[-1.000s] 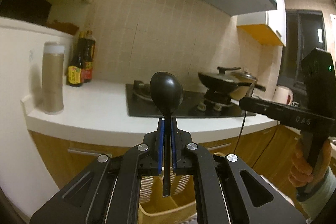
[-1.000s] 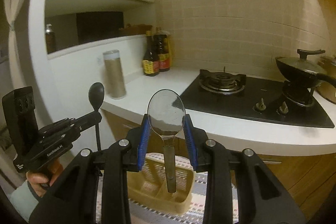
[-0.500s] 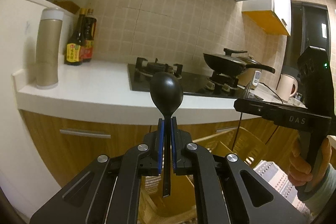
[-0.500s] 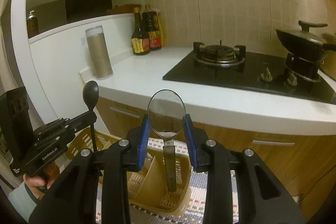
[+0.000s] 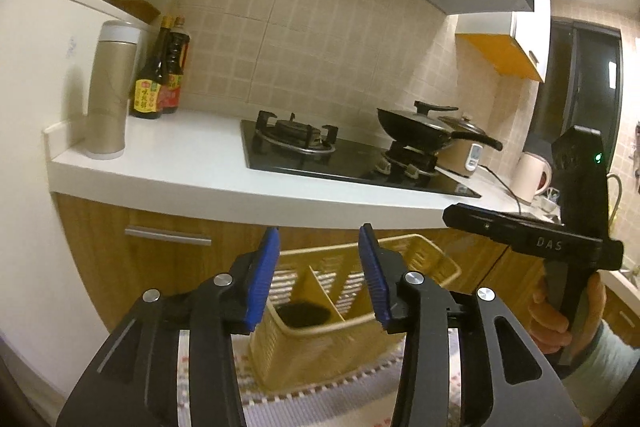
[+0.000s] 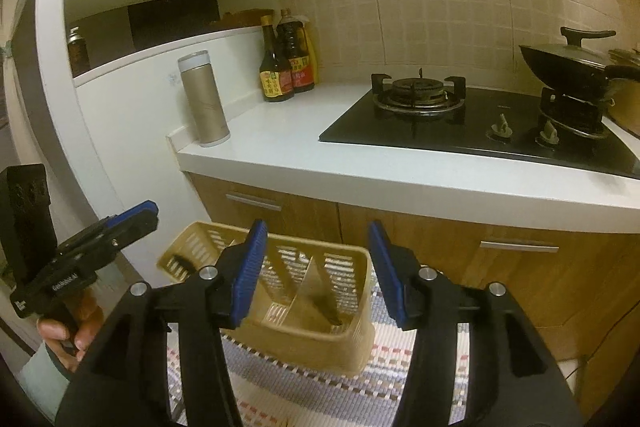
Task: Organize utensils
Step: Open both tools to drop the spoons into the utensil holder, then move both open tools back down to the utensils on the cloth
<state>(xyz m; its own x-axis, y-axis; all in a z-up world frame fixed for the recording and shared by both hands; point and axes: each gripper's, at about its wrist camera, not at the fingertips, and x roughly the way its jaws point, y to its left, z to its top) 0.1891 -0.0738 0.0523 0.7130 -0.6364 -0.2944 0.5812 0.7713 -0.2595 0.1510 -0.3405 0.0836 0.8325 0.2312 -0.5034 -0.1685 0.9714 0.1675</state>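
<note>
Both spoons now dropped into the basket [image 6: 348, 339], black spoon [image 5: 302, 315] only in left view; both tools [image 5: 318, 267] [image 6: 316, 267] released.

Left gripper [image 5: 319, 269], jaws apart, above a divided yellow basket [image 5: 416, 251] on a woven mat [image 5: 320, 399]; black spoon [image 5: 303, 315] in the near-left compartment. Right gripper [image 5: 460, 217] beside the table [image 5: 180, 163] front edge, jaws hidden.
</note>
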